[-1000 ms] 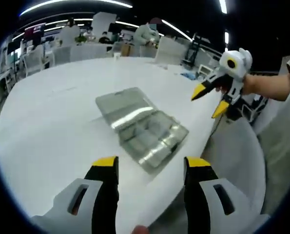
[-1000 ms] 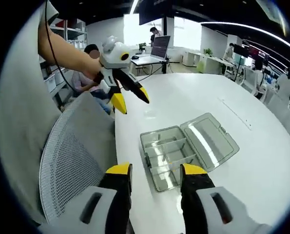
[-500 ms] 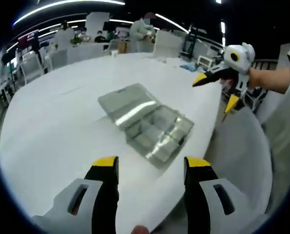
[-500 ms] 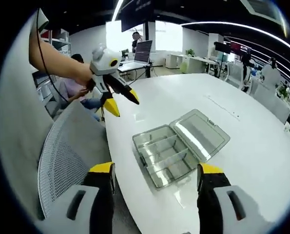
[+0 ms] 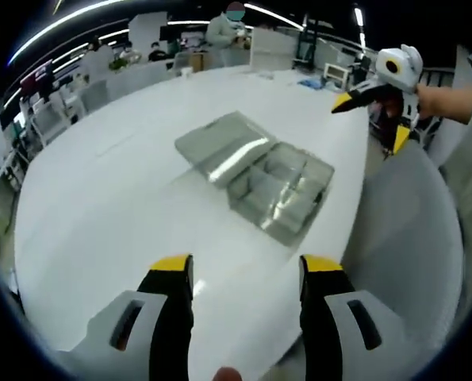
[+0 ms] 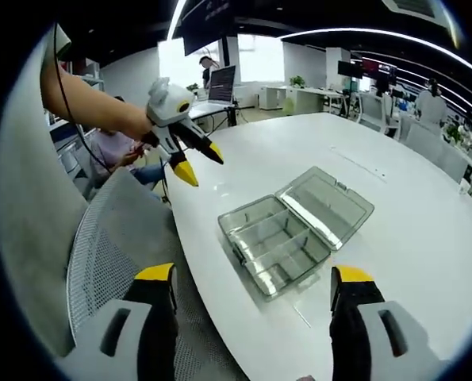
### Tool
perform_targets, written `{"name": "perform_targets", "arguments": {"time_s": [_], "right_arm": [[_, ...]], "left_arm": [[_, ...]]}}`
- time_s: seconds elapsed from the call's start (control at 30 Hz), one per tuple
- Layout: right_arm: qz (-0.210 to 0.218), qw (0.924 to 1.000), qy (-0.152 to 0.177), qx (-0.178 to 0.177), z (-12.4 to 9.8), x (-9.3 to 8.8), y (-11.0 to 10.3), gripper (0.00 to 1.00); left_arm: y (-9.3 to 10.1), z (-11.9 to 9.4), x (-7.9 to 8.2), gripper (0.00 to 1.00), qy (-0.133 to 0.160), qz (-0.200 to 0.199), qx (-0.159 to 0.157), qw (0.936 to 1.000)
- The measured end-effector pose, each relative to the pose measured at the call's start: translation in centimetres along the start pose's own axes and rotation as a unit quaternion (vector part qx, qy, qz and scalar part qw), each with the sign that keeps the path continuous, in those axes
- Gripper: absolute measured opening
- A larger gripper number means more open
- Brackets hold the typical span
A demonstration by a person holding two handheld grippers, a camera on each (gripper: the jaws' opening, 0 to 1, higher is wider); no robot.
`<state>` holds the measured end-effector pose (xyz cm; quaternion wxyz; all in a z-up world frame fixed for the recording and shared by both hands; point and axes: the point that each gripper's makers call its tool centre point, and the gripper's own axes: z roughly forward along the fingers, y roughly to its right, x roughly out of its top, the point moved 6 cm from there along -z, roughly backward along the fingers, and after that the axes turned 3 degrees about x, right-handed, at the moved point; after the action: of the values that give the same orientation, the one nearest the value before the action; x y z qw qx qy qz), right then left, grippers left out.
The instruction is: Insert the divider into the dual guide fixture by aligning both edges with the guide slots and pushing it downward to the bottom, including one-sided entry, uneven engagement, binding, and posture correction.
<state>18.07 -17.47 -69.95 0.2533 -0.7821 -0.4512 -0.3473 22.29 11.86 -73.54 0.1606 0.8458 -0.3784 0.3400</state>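
Divider: hard to make out.
Box: lid open at 2 o'clock, compartments look empty.
Left gripper: spread, empty.
Right gripper: spread, empty.

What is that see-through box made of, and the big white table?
The box looks like clear, smoky-grey plastic: the table shows through its open lid, and it glints. The table has a smooth, slightly glossy white top, perhaps laminate; I can't tell for sure.

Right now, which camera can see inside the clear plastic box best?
The right gripper view. There the clear plastic box lies open with its compartments and inner walls easy to make out, lid flat beside them. In the left gripper view the box looks glary, so its compartments are harder to tell apart.
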Motion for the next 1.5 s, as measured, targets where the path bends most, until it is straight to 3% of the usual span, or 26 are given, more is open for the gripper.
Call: {"name": "perform_targets", "arguments": {"time_s": [0.13, 0.47, 0.67, 0.97, 1.5], "right_arm": [[0.005, 1.0, 0.002, 0.001, 0.0, 0.1, -0.2, 0.78], [0.01, 0.9999, 0.001, 0.006, 0.3, 0.4, -0.3, 0.79], [0.008, 0.9999, 0.001, 0.006, 0.4, 0.6, -0.1, 0.78], [0.005, 1.0, 0.002, 0.006, 0.7, 0.9, -0.2, 0.78], [0.008, 0.9999, 0.003, 0.005, 1.1, 1.1, -0.3, 0.77]], "left_arm": [[-0.9, 0.3, -0.4, 0.52, -0.011, 0.006, 0.004, 0.9999], [-2.9, 1.4, -1.7, 0.51, -0.055, 0.067, 0.0, 0.9962], [-3.9, 2.1, -2.3, 0.47, -0.078, 0.126, -0.015, 0.9889], [-5.1, 3.5, -3.6, 0.46, -0.118, 0.196, -0.046, 0.9724], [-5.9, 5.0, -4.1, 0.45, -0.142, 0.228, -0.073, 0.9604]]}}
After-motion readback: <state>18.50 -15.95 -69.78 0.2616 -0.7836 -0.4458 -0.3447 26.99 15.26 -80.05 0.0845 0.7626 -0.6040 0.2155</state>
